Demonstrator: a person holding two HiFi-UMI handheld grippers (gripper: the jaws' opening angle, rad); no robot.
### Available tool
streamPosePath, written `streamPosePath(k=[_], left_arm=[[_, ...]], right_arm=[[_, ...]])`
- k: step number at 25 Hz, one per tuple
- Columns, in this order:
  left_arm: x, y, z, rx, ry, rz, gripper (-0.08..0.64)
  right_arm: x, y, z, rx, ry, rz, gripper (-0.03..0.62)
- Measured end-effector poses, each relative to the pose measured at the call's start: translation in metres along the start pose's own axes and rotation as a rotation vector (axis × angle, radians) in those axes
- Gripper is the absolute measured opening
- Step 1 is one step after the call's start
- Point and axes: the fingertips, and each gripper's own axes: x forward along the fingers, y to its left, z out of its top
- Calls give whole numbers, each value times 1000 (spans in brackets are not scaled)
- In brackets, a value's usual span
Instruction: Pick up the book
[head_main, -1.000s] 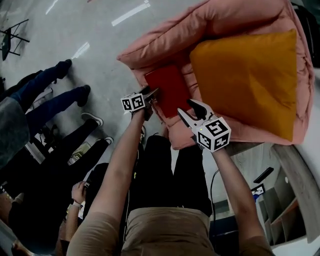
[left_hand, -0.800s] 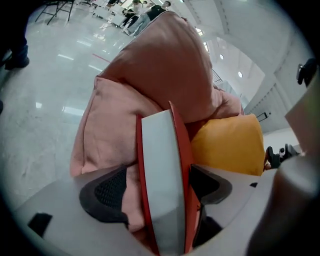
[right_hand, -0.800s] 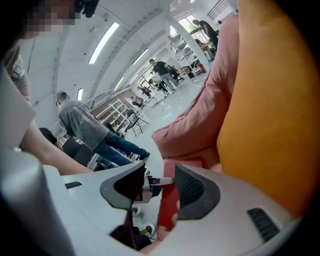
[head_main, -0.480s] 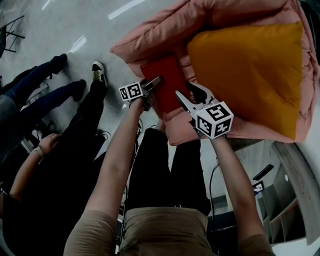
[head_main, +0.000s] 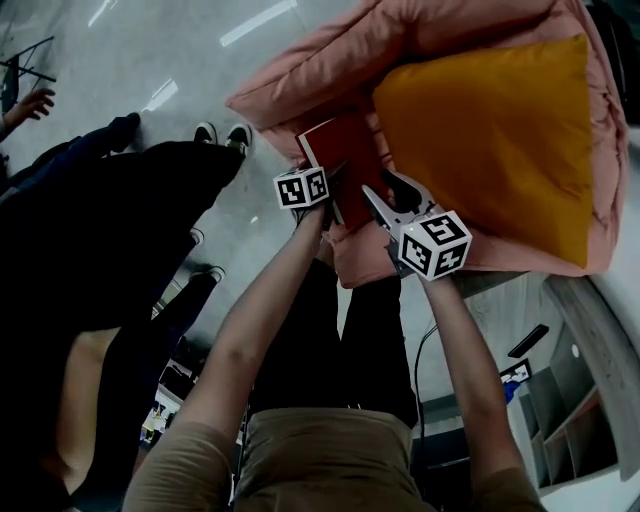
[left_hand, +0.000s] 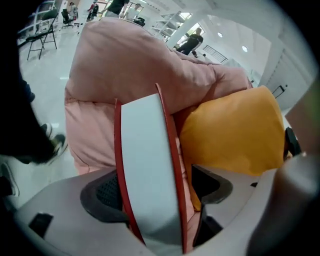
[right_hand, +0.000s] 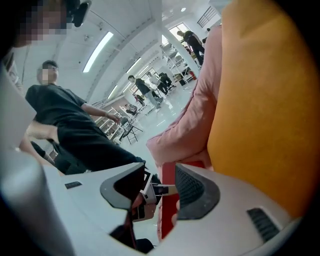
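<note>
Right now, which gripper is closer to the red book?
Left. The left gripper has the red book between its jaws, which have just been opening. The right gripper is beside the book, open and empty.

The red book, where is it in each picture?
Head view: red book upper middle, left of the orange cushion.
Left gripper view: book centre, white pages facing us; cushion right.
Right gripper view: book a red strip, bottom centre; cushion right.
Shared landmark: the orange cushion.

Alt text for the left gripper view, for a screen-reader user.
A red-covered book, its white page edge facing the camera, stands between the jaws of the left gripper, which have just been opening and do not clamp it. Behind it are a pink cushion and an orange pillow.
</note>
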Motion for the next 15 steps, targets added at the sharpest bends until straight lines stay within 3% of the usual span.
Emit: streamPosePath(k=[2,5,8,11,15], left_arm=[[-2,1,-3,-10,25,54,407],[-6,-8,0,47,63,122,392],[-5,-42,2,88,58,102,345],[9,-68,-5,3,49,37,310],[20,-50,-8,-88,43,76,282]], right_arm=[[-6,0,0,1,-3,-3,178],[-12,1,2,7,-19,-11,178],[-17,0,3,25,-35,-18,178],[-19,2,2,42,-43,-19,178],[-24,6,2,39,-52,-21,178]])
